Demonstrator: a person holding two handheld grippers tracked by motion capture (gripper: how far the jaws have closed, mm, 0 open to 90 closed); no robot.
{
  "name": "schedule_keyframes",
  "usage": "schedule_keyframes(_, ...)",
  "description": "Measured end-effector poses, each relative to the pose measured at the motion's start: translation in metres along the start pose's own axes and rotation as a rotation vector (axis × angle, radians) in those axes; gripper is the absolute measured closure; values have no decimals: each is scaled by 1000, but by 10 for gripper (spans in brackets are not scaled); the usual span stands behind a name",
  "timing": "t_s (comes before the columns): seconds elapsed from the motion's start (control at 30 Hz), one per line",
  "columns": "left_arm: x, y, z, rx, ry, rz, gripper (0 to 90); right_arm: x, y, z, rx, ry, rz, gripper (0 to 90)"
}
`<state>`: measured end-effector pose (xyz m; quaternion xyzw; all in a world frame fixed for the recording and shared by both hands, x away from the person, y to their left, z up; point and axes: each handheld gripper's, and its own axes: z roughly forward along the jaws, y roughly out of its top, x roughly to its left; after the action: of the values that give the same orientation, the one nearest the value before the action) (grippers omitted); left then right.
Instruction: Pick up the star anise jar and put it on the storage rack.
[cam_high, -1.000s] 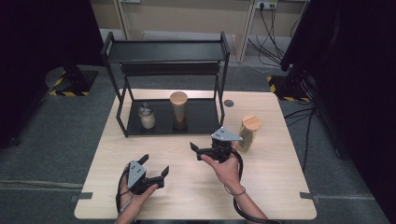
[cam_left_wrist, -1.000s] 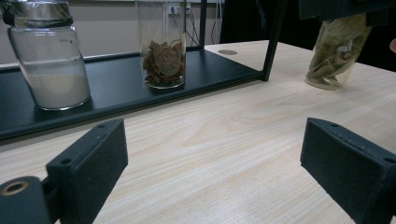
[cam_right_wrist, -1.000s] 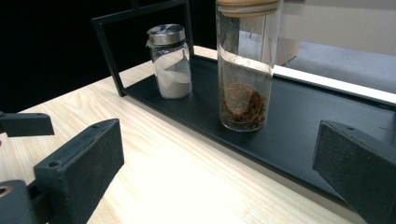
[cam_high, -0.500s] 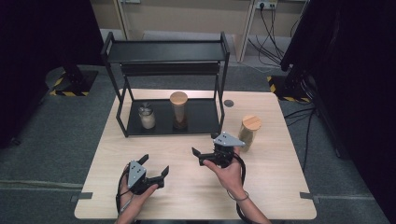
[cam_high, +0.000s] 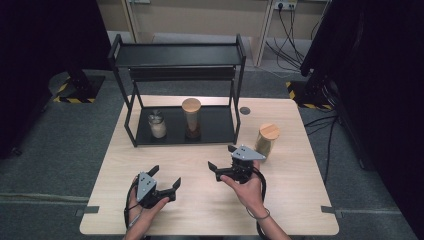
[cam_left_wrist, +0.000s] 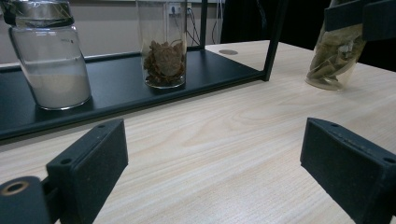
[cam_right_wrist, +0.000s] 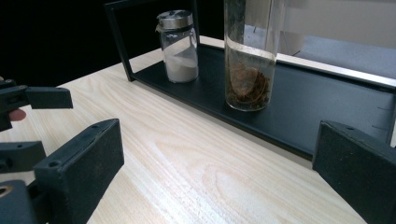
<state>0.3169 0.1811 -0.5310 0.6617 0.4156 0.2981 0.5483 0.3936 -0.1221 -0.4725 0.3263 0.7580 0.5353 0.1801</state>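
Approach the wooden-lidded jar (cam_high: 267, 139) with the right gripper (cam_high: 224, 161) level. Keep the jaws spread wider than the glass body and close below the lid, at mid-height, so the jar stays upright. The jar stands near the table's (cam_high: 300, 210) right edge, outside the black rack (cam_high: 176, 55), just beside and right of the right gripper, untouched. The left gripper (cam_high: 166, 178) rests near the front edge, jaws apart and empty.

Open table (cam_high: 200, 210) ahead; rack (cam_high: 180, 55) and jars (cam_high: 191, 119) block beyond
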Motion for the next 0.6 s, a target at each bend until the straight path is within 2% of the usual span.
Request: schedule_keyframes(0.6, 0, 0, 0, 2, 2, -1, 69, -3, -12, -16, 25, 4, 2, 23)
